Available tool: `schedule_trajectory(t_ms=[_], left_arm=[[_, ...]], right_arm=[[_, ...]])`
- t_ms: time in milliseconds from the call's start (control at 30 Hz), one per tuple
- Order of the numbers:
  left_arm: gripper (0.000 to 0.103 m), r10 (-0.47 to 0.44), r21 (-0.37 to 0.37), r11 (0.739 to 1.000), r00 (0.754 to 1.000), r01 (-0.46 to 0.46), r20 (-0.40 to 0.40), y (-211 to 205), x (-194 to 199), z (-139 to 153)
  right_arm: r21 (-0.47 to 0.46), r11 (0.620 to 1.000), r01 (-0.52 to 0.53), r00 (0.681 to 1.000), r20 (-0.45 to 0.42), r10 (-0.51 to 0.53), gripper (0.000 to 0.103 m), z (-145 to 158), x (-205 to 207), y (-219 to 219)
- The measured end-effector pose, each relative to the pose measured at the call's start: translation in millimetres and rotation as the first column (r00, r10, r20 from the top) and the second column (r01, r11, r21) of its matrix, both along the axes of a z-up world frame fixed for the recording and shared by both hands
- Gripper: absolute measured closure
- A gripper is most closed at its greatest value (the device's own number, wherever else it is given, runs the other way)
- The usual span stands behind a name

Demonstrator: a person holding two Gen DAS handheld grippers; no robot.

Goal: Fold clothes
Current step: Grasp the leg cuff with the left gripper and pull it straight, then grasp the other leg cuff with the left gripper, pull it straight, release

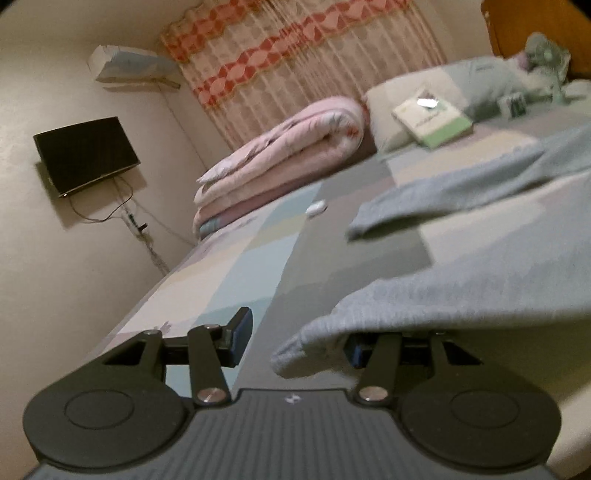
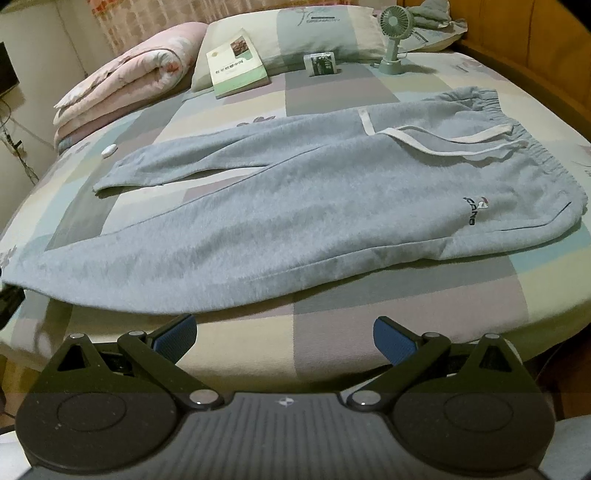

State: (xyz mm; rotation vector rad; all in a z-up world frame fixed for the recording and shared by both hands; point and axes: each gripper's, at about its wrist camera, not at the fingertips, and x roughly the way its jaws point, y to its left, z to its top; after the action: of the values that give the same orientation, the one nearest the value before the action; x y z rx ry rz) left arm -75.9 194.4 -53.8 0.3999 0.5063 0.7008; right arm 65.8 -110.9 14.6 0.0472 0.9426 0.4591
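Grey sweatpants (image 2: pixel 295 206) lie flat across the bed (image 2: pixel 406 314), legs leftward. The left gripper (image 1: pixel 295 341), spread, sits at a cuff (nearer); the right gripper (image 2: pixel 284 338), spread, waits short of the near leg.

Grey sweatpants (image 2: pixel 295 206): dark logo near hip, reads roughly "JCAND", first letter uncertain. Pillow (image 2: pixel 325 33): printed word, too blurred. Book (image 2: pixel 236 62) cover: small print, unreadable.
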Motion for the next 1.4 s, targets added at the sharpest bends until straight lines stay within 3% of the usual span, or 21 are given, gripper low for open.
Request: schedule_trajectory(t_ms=[133,367,533,600,667,800,900,1000,1167,1233,1400], left_arm=[[0.035,0.004,0.030,1.000,0.998,-0.002,-0.057,6.4,-6.9,-10.1],[0.031,-0.093,0.080,0.992,0.995,0.095,-0.028,6.0,-13.6,7.6],[0.031,-0.209,-0.043,0.978,0.945,0.205,-0.251,19.6,-17.7,-12.4],[0.031,-0.233,-0.093,0.972,0.927,0.215,-0.293,24.9,-27.3,-17.3],[0.031,-0.225,-0.118,0.973,0.914,0.196,-0.338,31.3,-35.0,-19.5],[0.031,-0.123,-0.083,0.992,0.905,0.097,-0.407,55.9,-46.5,-15.3],[0.033,0.000,-0.146,0.988,0.950,-0.048,-0.313,85.8,-48.7,5.0],[0.034,0.013,-0.326,0.943,0.986,-0.067,-0.168,105.2,-38.2,25.8],[0.035,-0.028,-0.602,0.798,0.999,0.009,-0.022,118.3,-3.7,23.8],[0.039,-0.038,-0.641,0.767,0.999,0.017,-0.020,117.4,5.7,13.6],[0.040,-0.063,-0.664,0.747,0.995,-0.007,-0.082,111.4,21.4,-15.1]], right_arm=[[-0.003,1.000,-0.006,1.000,-0.006,0.006,0.000,-2.5,0.9,2.5],[-0.006,1.000,-0.022,1.000,-0.015,0.021,0.000,-4.1,4.0,6.0],[0.010,1.000,-0.019,1.000,-0.011,0.019,0.000,-2.9,4.2,4.1],[0.014,1.000,-0.026,0.999,-0.019,0.026,0.000,-4.3,6.8,5.3],[0.014,0.999,-0.040,0.999,-0.026,0.040,0.000,-5.8,9.6,7.7],[0.011,0.997,-0.073,0.997,-0.026,0.073,0.000,-6.1,15.9,15.6],[0.012,0.996,-0.089,0.996,-0.019,0.090,0.000,-4.6,17.5,19.8],[0.007,0.996,-0.093,0.995,-0.018,0.093,0.000,-4.6,15.2,20.0],[0.004,0.998,-0.068,0.998,-0.013,0.068,0.000,-1.2,14.2,14.7],[0.003,0.998,-0.061,0.998,-0.009,0.061,0.000,0.3,14.0,13.3],[0.001,0.997,-0.071,0.997,-0.023,0.071,0.000,0.7,18.1,16.5]])
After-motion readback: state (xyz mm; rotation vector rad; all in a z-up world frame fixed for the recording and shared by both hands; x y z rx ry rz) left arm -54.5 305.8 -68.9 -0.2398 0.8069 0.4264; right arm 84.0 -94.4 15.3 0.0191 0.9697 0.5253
